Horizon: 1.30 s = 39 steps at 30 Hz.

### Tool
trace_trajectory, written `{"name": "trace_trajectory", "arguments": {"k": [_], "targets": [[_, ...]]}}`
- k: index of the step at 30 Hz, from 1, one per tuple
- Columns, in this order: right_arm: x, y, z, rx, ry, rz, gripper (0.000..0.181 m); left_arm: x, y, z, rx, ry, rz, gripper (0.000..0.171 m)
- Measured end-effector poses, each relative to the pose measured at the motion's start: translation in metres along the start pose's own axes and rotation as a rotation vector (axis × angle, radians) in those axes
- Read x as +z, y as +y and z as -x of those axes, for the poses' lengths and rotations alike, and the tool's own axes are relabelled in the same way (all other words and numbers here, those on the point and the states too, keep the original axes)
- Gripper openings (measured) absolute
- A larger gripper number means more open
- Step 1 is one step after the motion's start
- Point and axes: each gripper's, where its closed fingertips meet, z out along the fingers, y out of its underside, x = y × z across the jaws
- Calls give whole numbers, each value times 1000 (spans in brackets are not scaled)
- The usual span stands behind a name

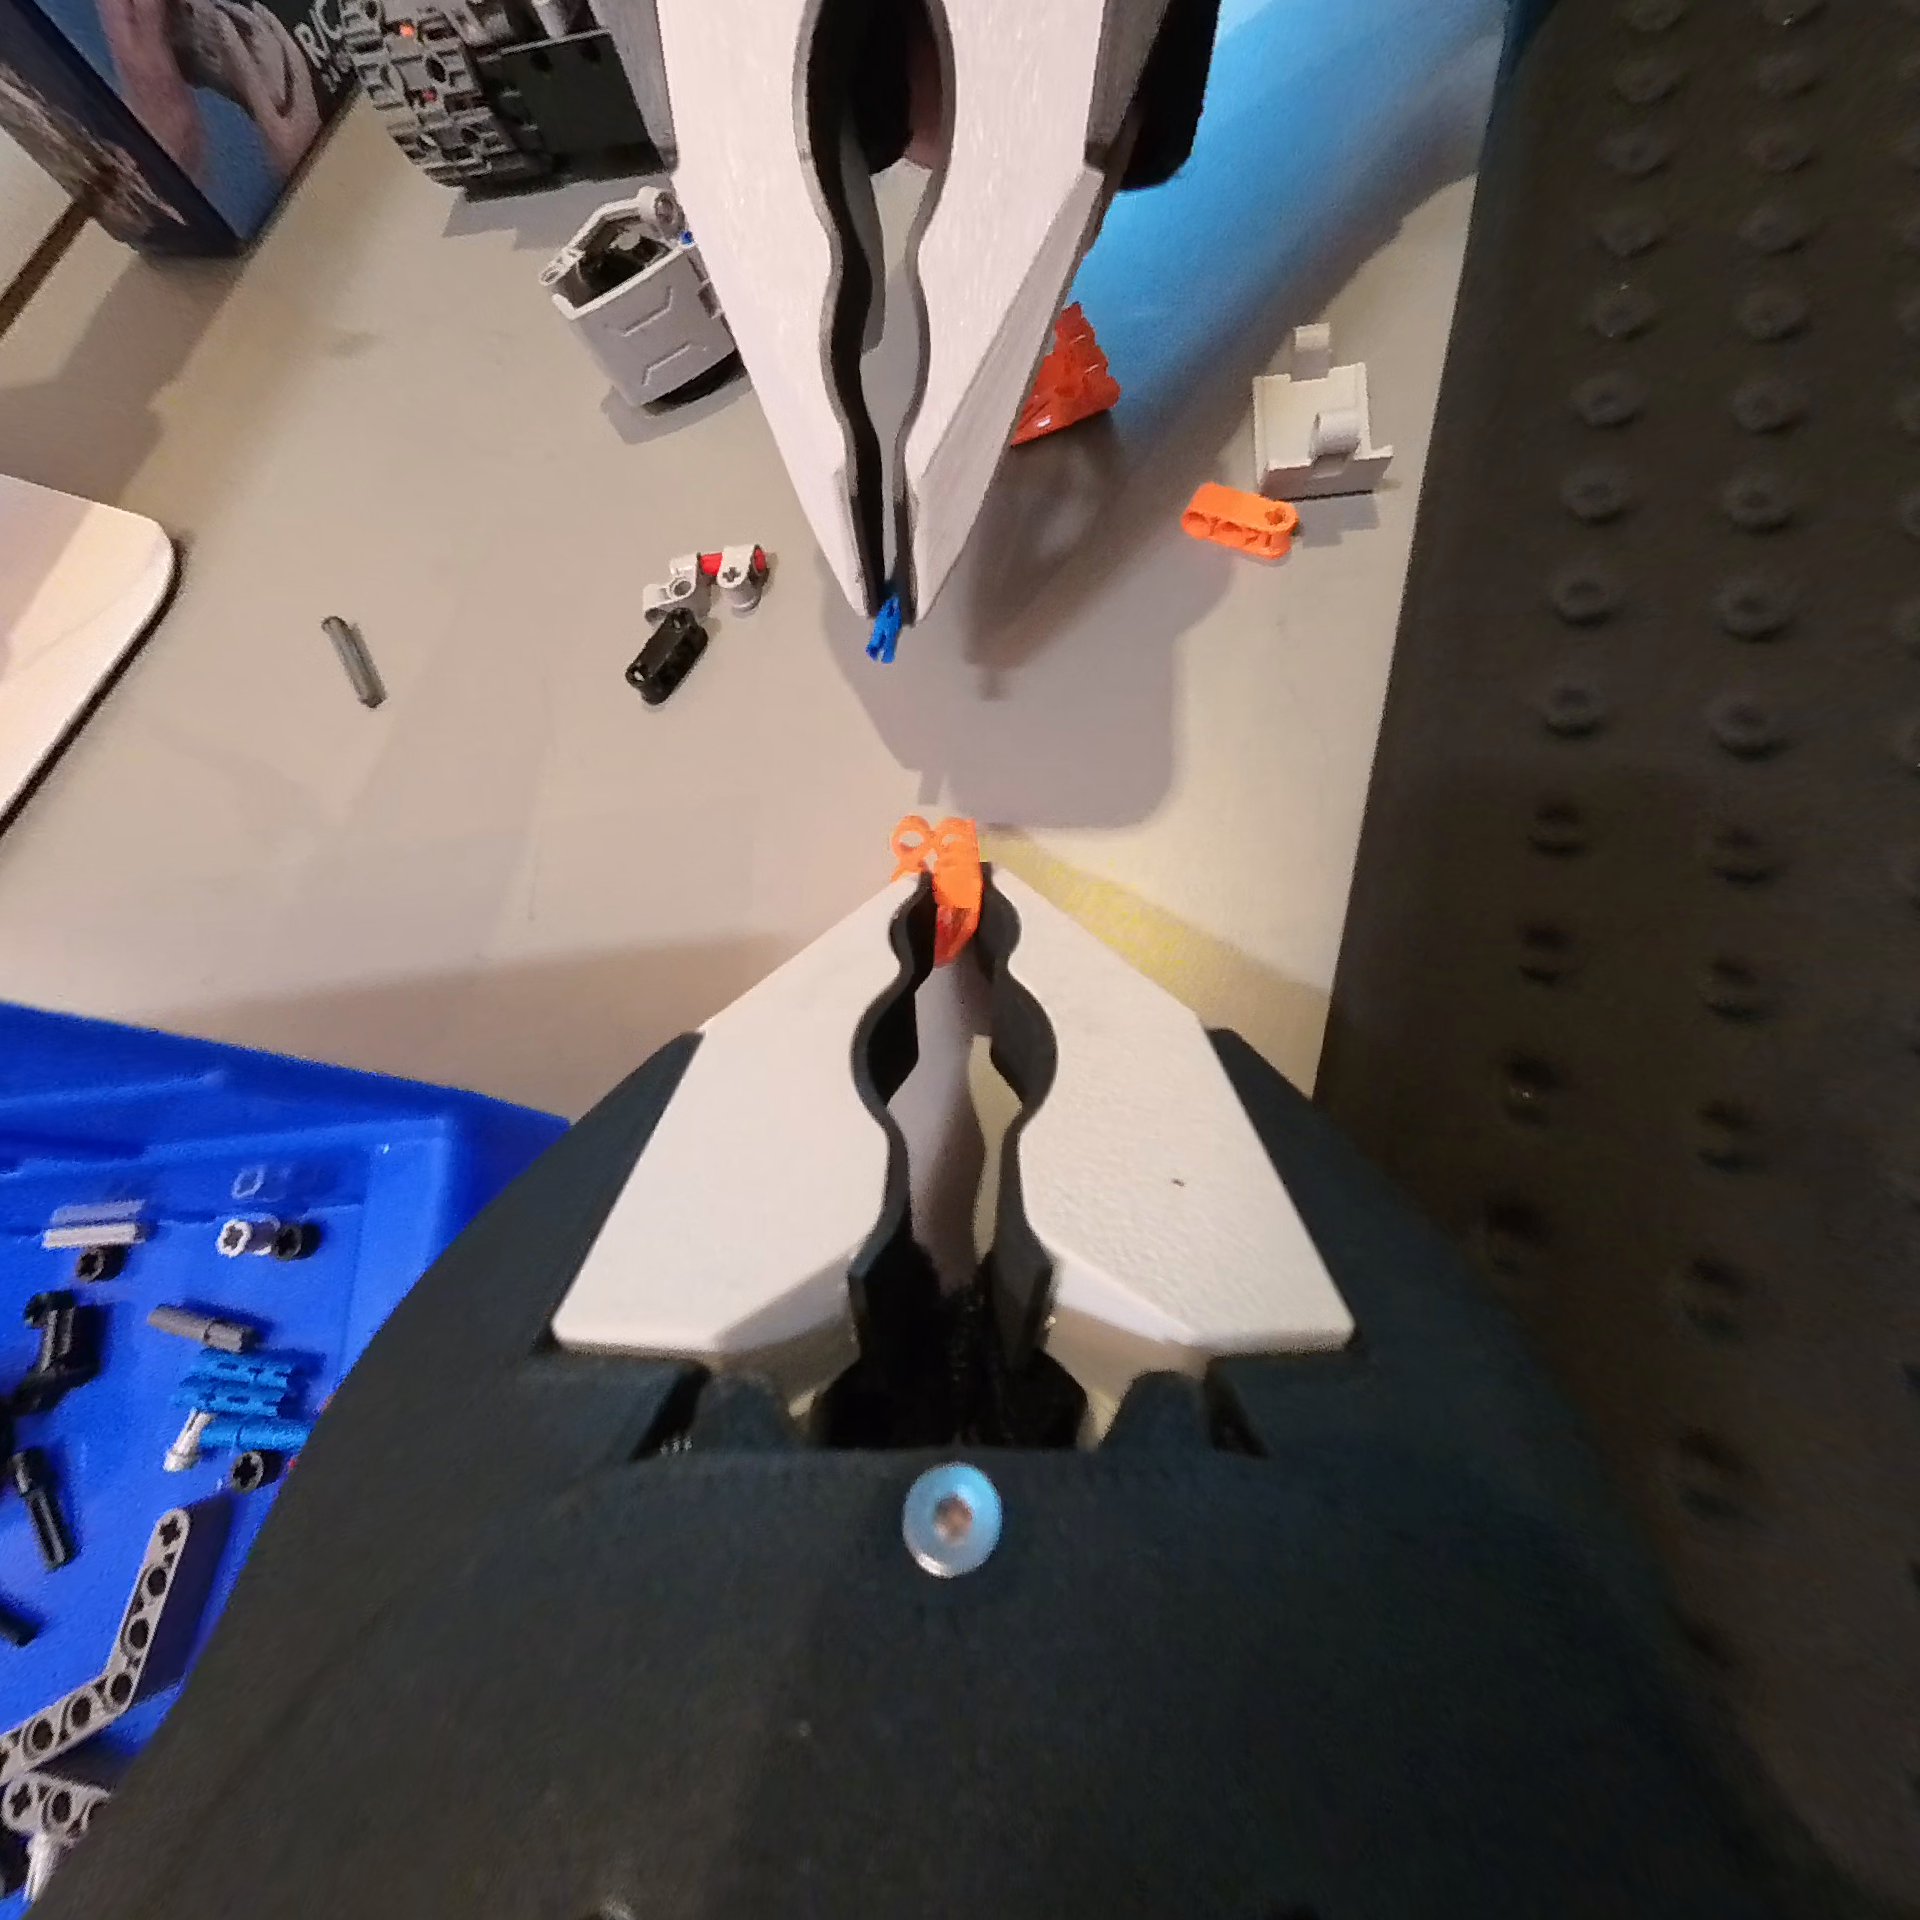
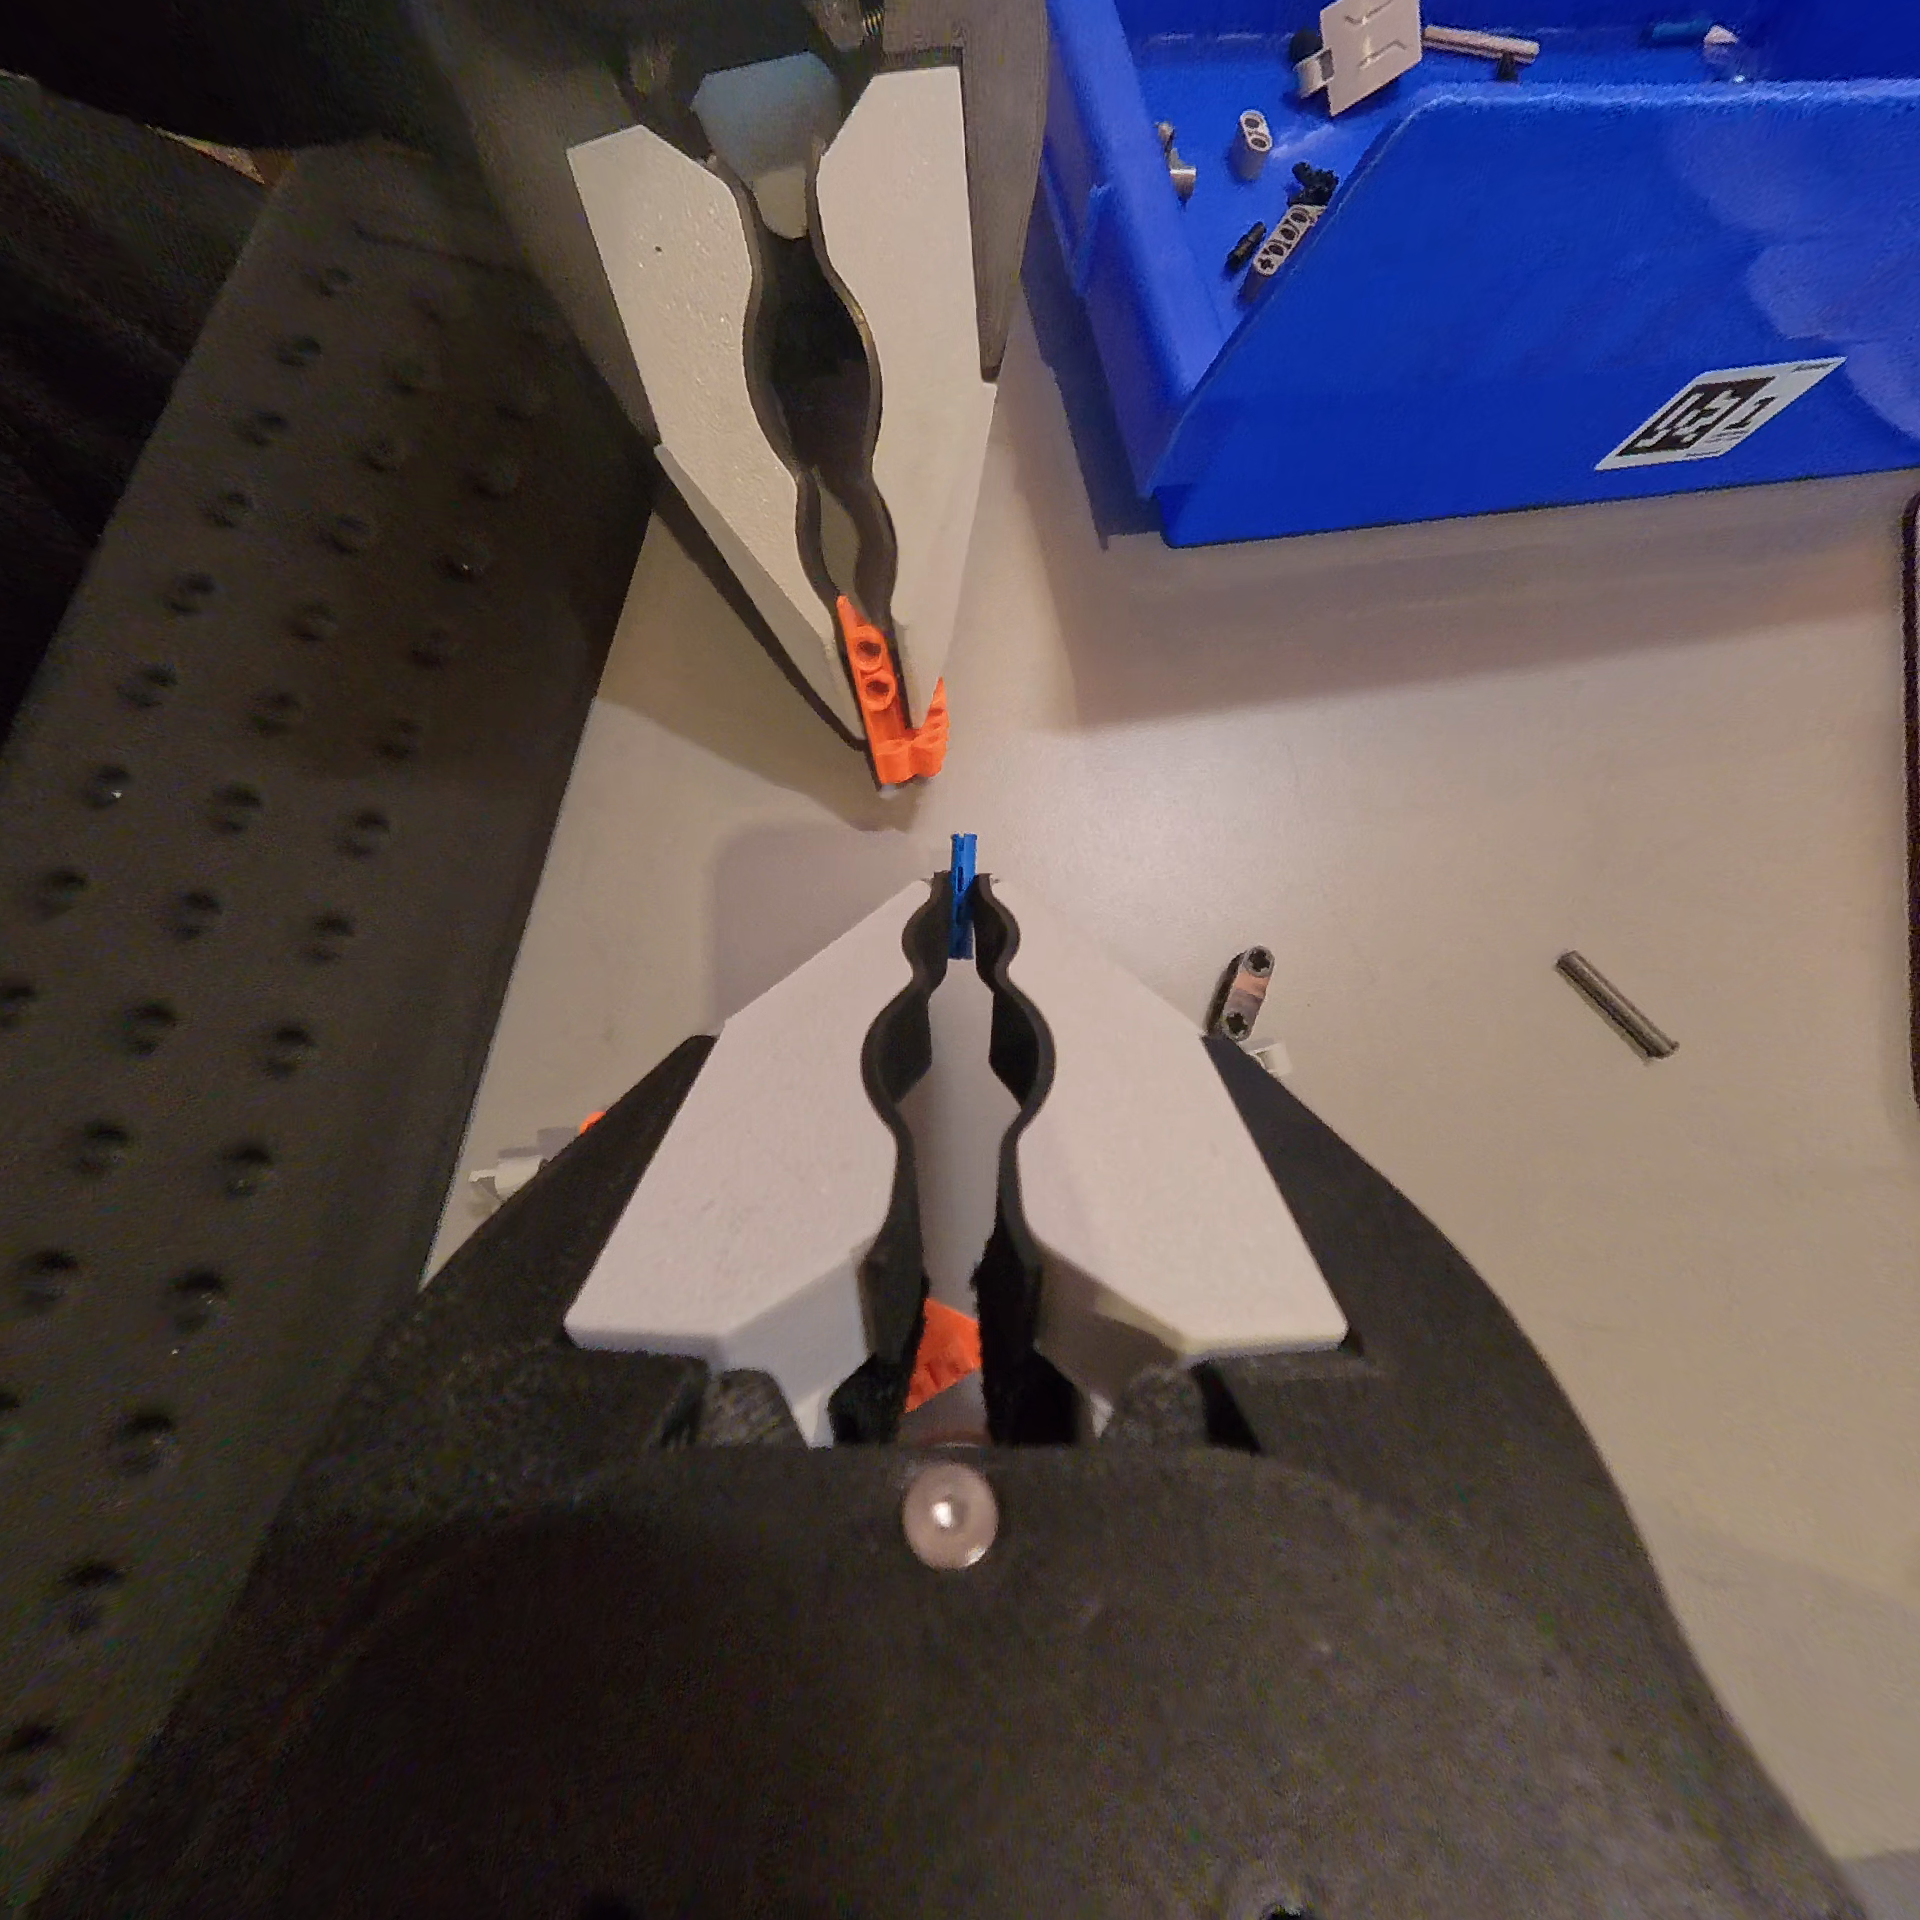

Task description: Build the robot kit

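My left gripper (image 1: 951,878) is shut on a small orange connector piece (image 1: 940,868) that sticks out past its tips; the piece also shows in the right wrist view (image 2: 894,717). My right gripper (image 2: 964,883) is shut on a short blue pin (image 2: 963,878), which also shows in the left wrist view (image 1: 883,629). The two grippers face each other tip to tip above the beige table (image 1: 436,810), a small gap apart. The blue pin points toward the orange piece without touching it.
A blue bin (image 2: 1507,395) with several small parts stands beside the left gripper. Loose on the table lie an orange beam (image 1: 1238,516), a grey-red-black cluster (image 1: 696,613), a dark axle (image 1: 353,660), a grey housing (image 1: 639,301) and a white block (image 1: 1320,426). A black perforated panel (image 1: 1662,831) borders one side. Left tips to right tips: about 5 centimeters. The grey housing (image 1: 639,301) lies around 12 centimeters away from my right fingertips.
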Motion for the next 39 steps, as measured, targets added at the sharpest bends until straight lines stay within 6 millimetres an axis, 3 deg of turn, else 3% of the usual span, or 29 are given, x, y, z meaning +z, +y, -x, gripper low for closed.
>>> {"name": "trace_trajectory", "arguments": {"k": [27,32,36,39], "targets": [[4,8,-1,17,1,35,1,-7,8,9,-74,10,8,4],[9,14,4,36,-25,82,1,-21,-22,7,-185,100,-204,5],[8,11,6,48,-33,74,1,-50,-60,5,-317,258,-494,5],[4,0,8,67,-48,26,1,-69,-76,6,-375,347,-646,4]]}}
